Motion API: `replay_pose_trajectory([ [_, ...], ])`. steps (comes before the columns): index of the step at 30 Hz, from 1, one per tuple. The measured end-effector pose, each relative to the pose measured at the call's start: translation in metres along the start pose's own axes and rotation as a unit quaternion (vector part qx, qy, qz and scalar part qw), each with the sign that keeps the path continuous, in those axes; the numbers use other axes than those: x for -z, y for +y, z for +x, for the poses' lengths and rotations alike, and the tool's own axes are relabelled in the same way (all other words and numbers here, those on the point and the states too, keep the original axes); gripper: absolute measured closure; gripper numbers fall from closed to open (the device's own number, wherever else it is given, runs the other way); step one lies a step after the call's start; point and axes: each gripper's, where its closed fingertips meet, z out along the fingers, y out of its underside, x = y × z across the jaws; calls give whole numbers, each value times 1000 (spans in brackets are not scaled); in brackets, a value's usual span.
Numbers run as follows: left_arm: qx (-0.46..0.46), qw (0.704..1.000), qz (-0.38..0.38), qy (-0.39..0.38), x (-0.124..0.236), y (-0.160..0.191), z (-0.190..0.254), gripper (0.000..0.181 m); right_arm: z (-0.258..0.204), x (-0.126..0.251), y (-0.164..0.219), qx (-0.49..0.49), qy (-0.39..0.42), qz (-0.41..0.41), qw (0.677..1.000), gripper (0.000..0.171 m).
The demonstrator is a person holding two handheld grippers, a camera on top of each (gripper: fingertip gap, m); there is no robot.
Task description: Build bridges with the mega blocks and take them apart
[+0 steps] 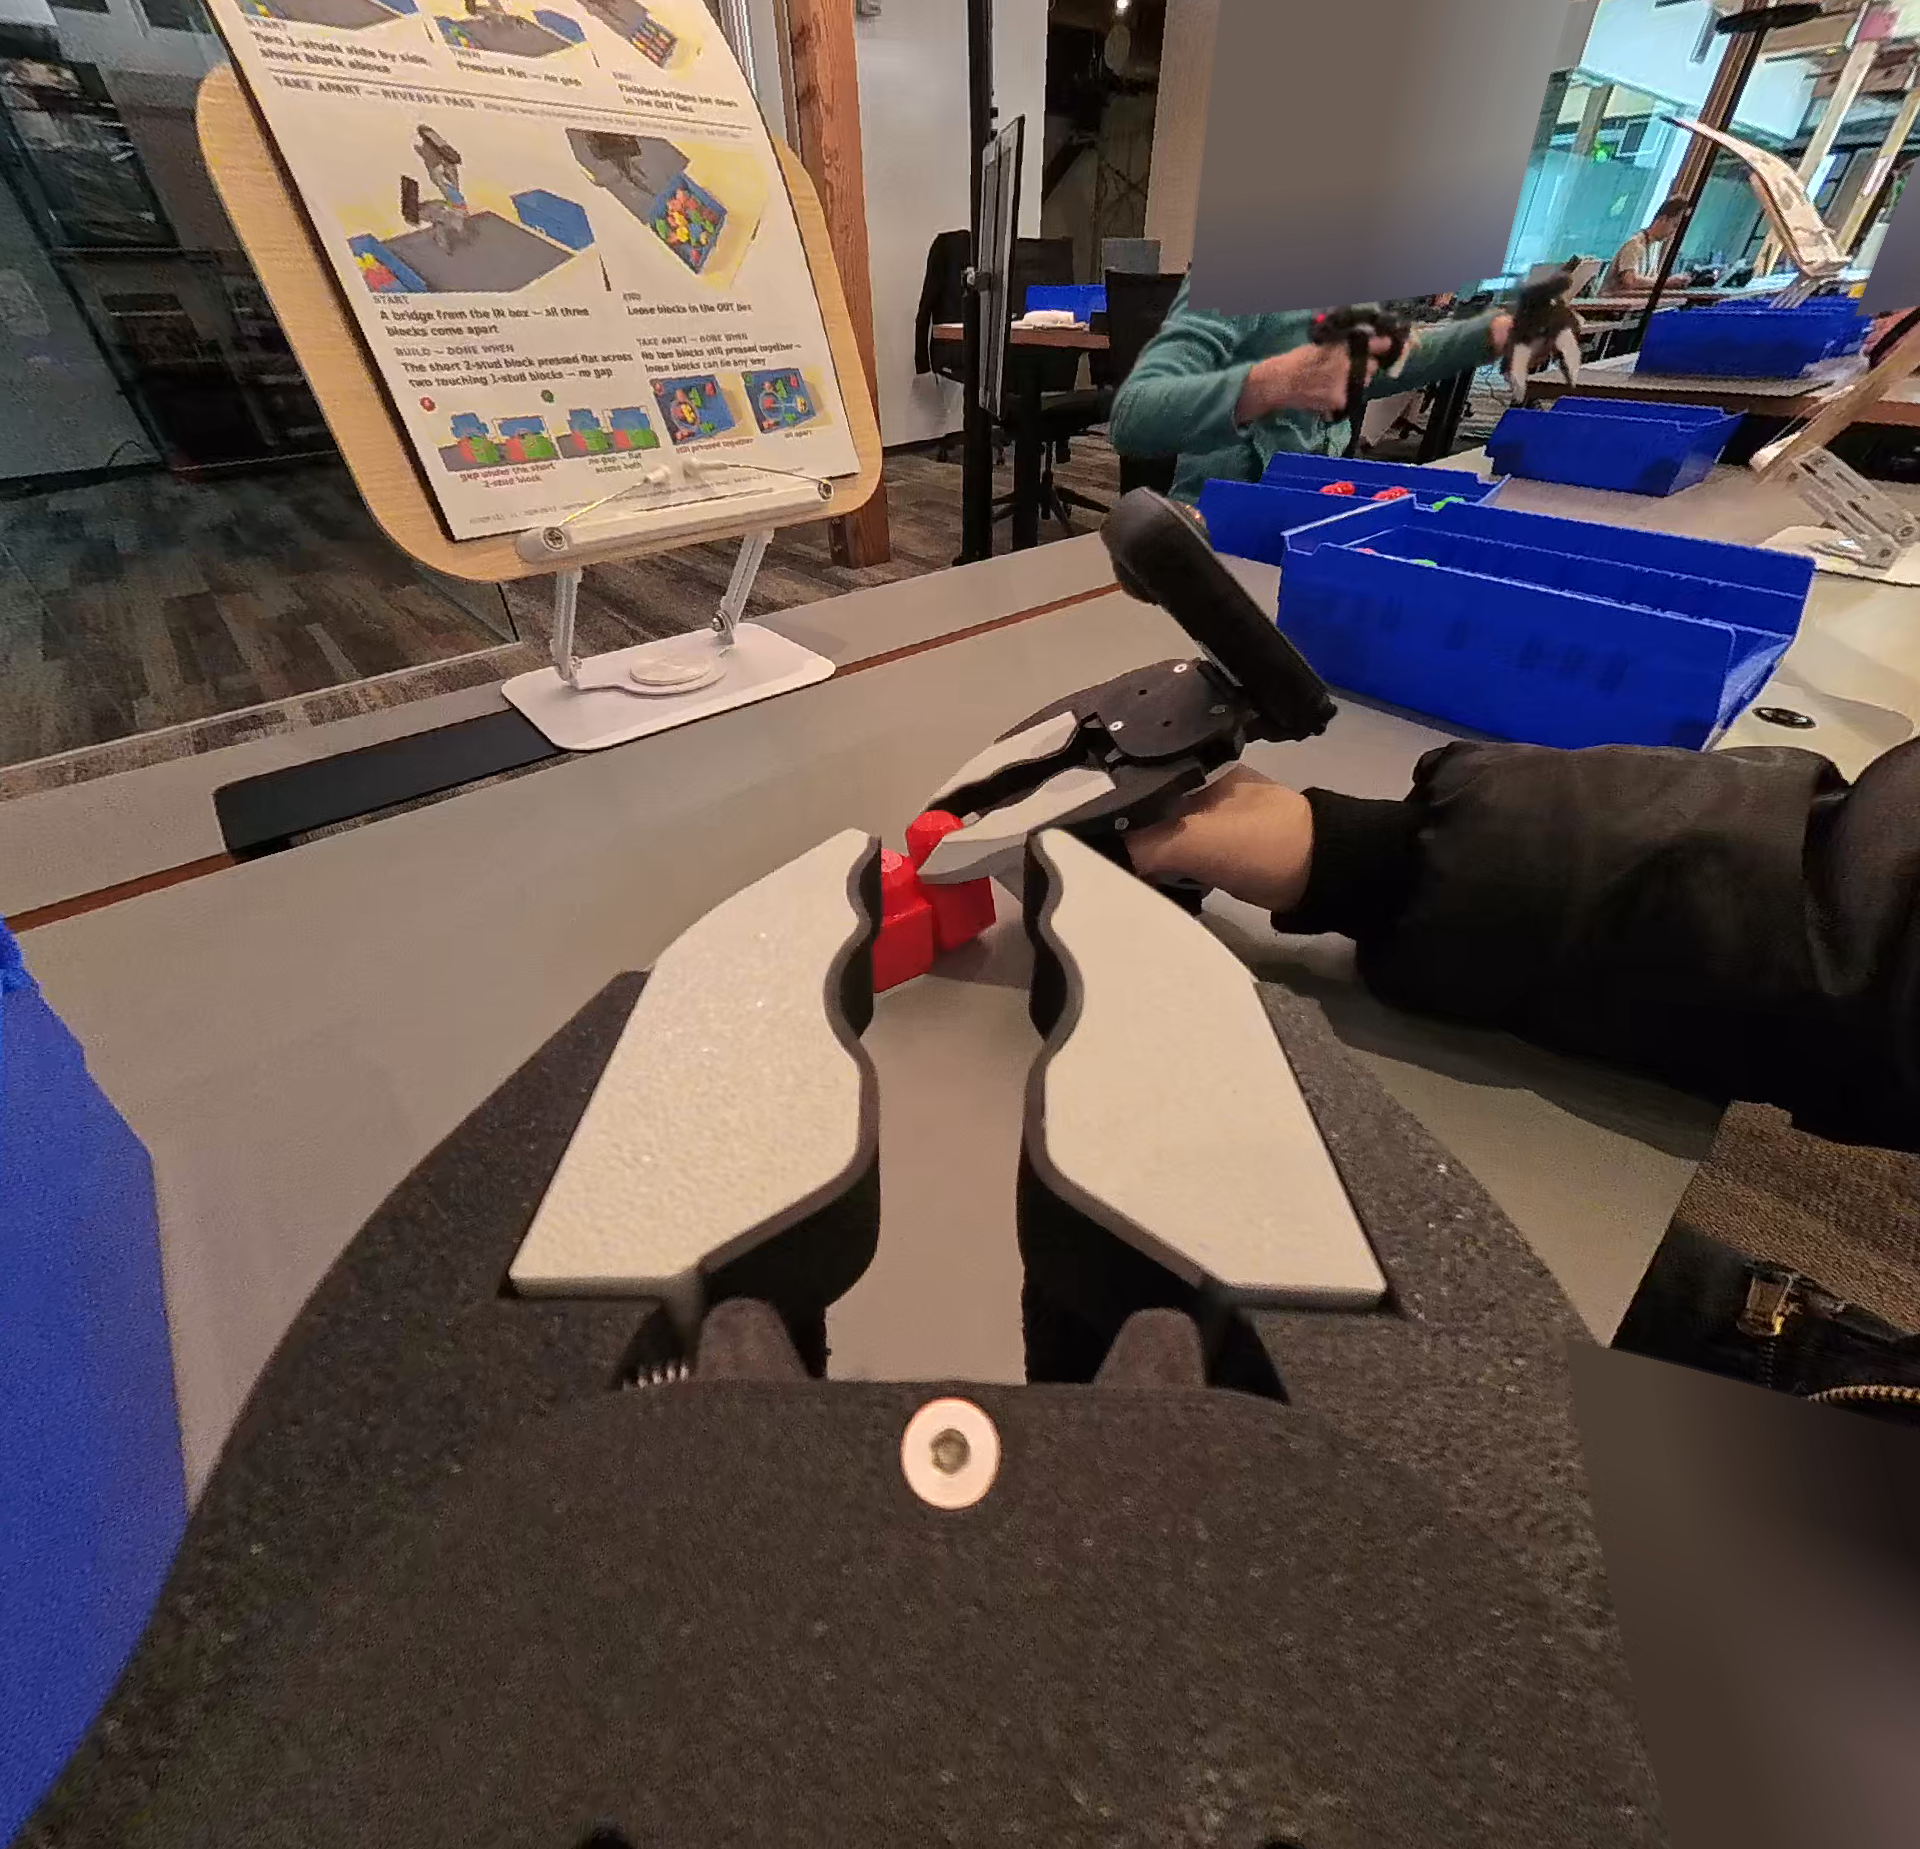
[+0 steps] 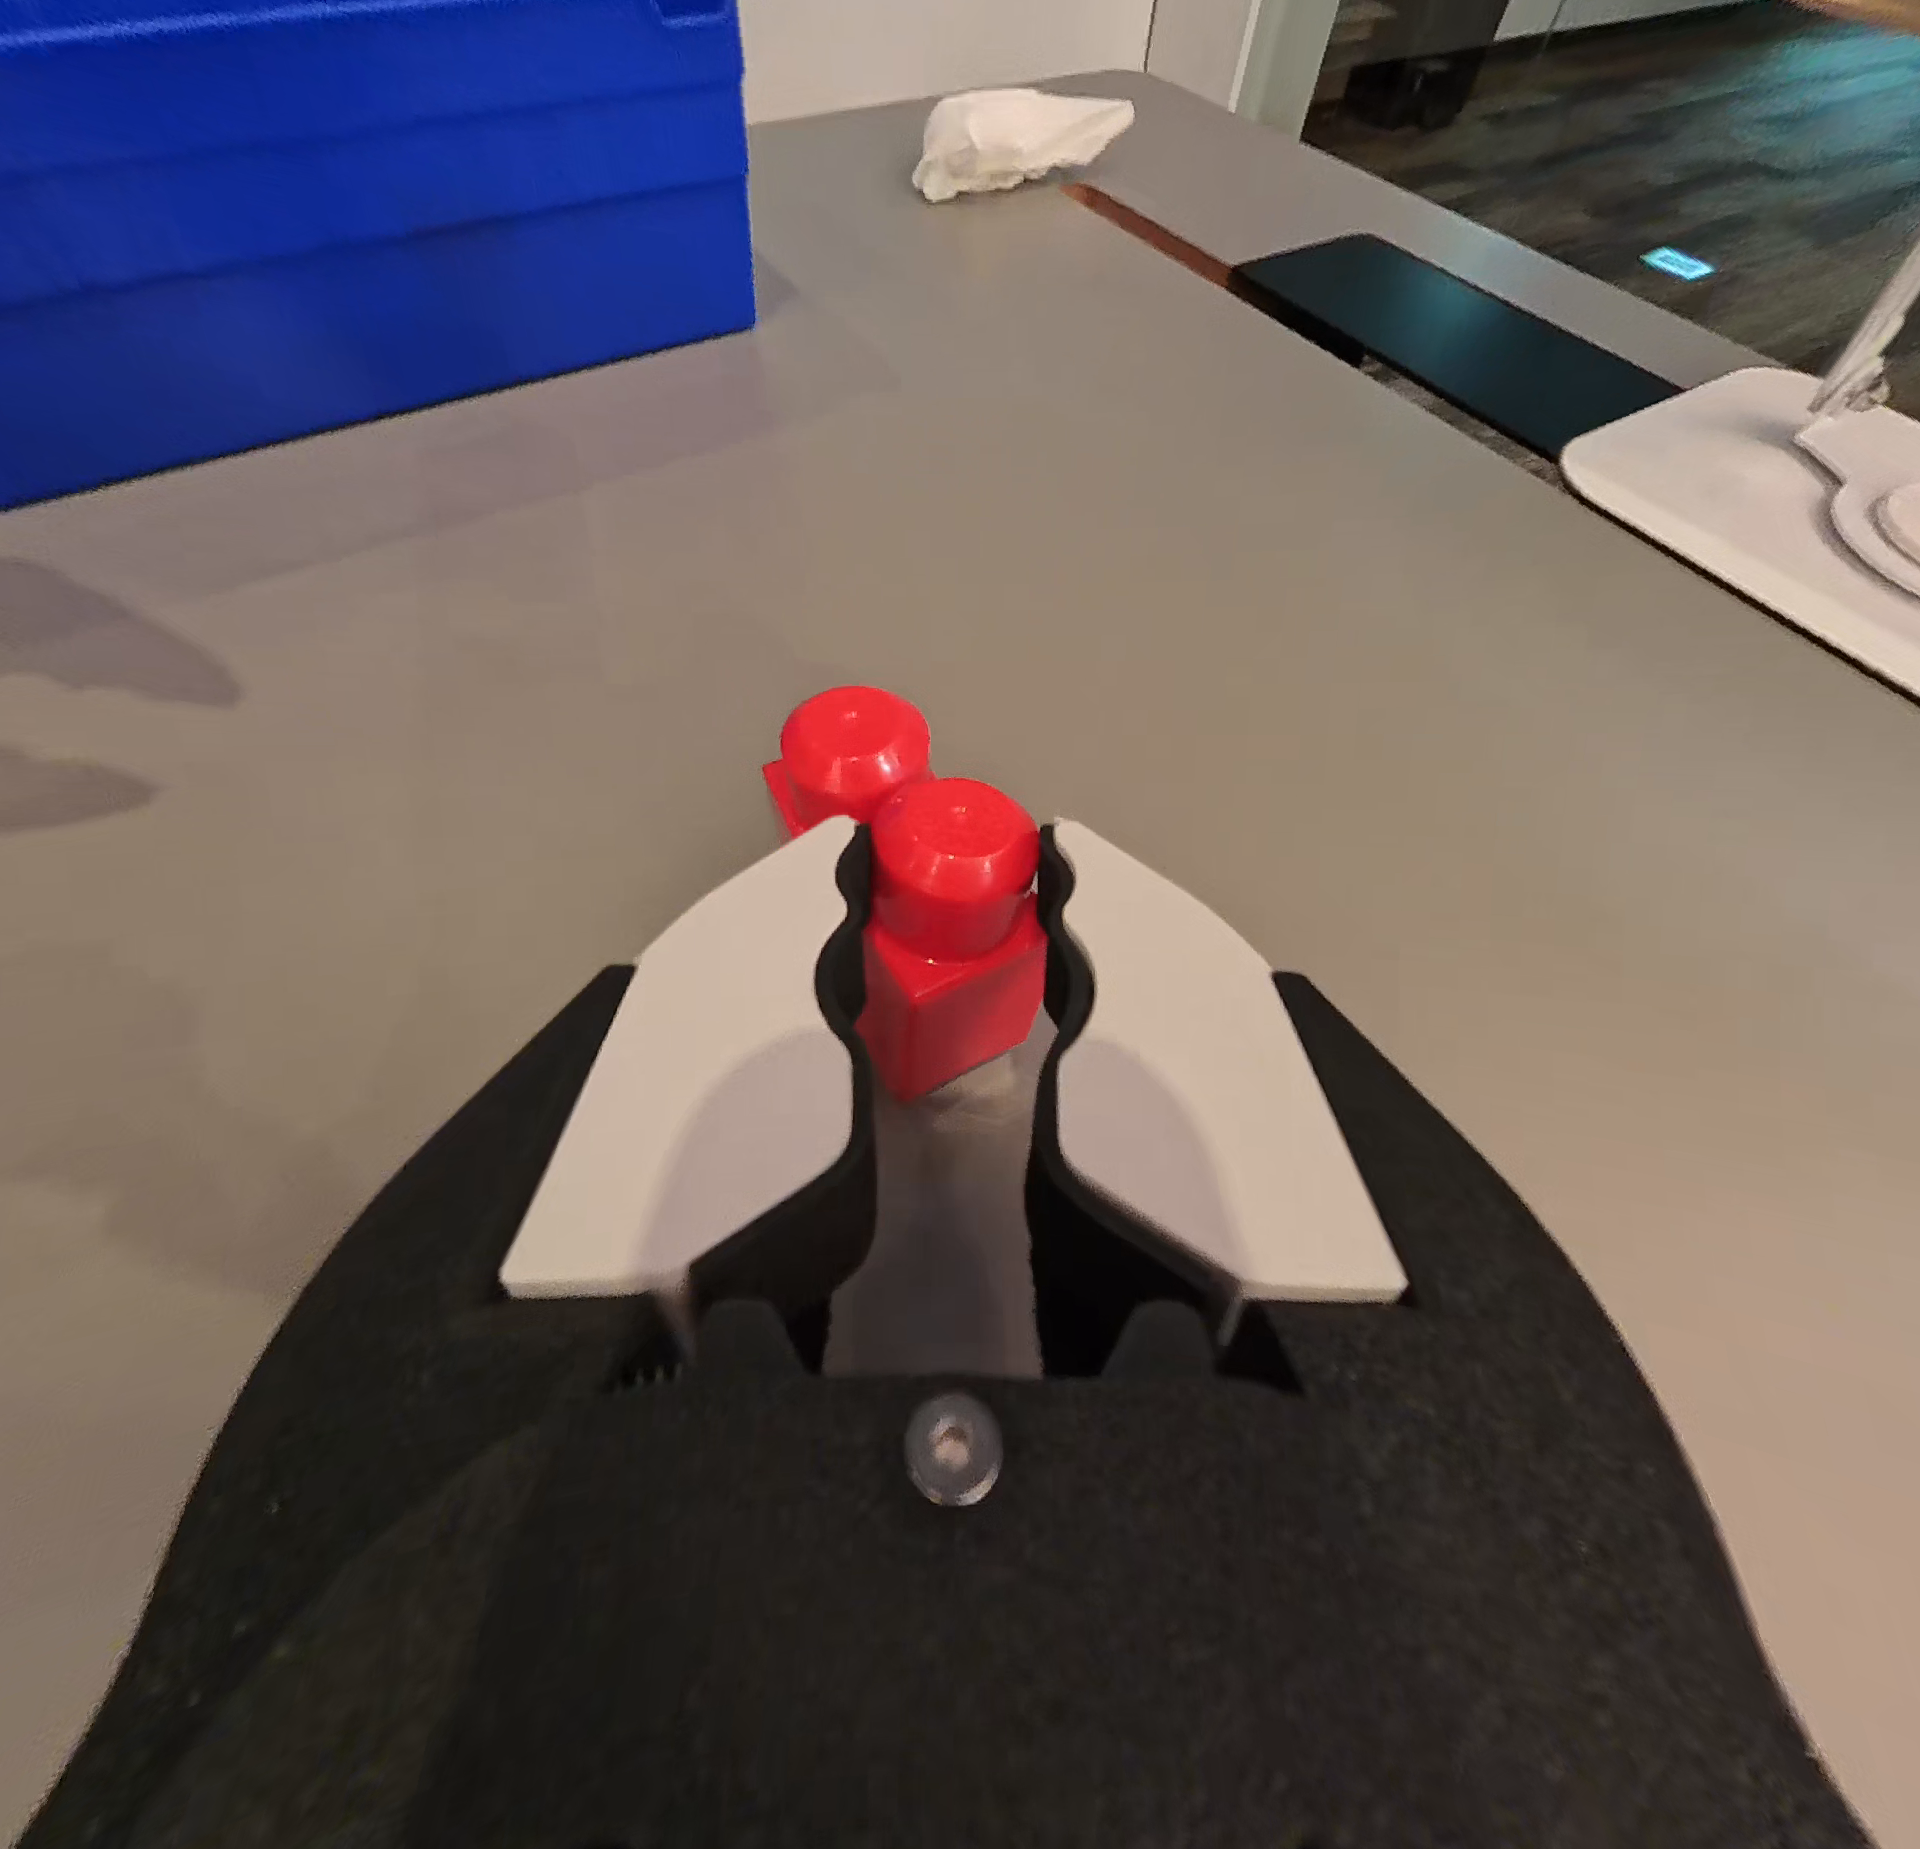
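Two red one-stud blocks stand side by side on the grey table (image 2: 1299, 677). My right gripper (image 2: 945, 843) is shut on the nearer red block (image 2: 961, 989), its pads pressing the stud from both sides. The second red block (image 2: 852, 755) touches it just behind. In the left wrist view the right gripper (image 1: 961, 843) comes in from the right, held by a hand in a black sleeve, over the held block (image 1: 966, 911). My left gripper (image 1: 951, 864) is open and empty. Its left fingertip (image 1: 847, 864) is beside the other red block (image 1: 896, 926).
A blue bin (image 2: 364, 189) stands to the left of the blocks. More blue bins (image 1: 1538, 636) stand on the right. An instruction sheet on a stand (image 1: 540, 241) is at the table's back edge. A crumpled white tissue (image 2: 1018, 137) lies far off. Another person (image 1: 1247, 386) works beyond. Spacing between my two grippers at the tips: around 20 cm.
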Motion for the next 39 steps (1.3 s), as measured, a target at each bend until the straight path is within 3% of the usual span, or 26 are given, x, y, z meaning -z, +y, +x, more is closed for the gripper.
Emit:
replay_pose_trajectory([
  [8, 5, 1000, 13, 0, 8, -6, -1, 157, 1, 9, 10, 21, 7, -27, 999, 131],
  [10, 4, 1000, 17, -1, 12, -9, -2, 157, 5, 18, 14, 44, 6, -28, 999, 137],
  [15, 8, 1000, 28, 0, 18, -14, -2, 158, -5, 25, 16, 42, -81, -17, 996, 128],
  [19, 8, 1000, 25, -1, 23, -14, 0, 158, 3, 28, 21, 35, -75, -28, 996, 124],
  [25, 7, 1000, 28, -5, 27, -16, -1, 159, 2, 21, 45, 57, -78, -116, 989, 148],
  [39, 5, 1000, 30, -2, 28, -18, 3, 160, -4, 3, 41, 57, -41, -127, 989, 153],
])
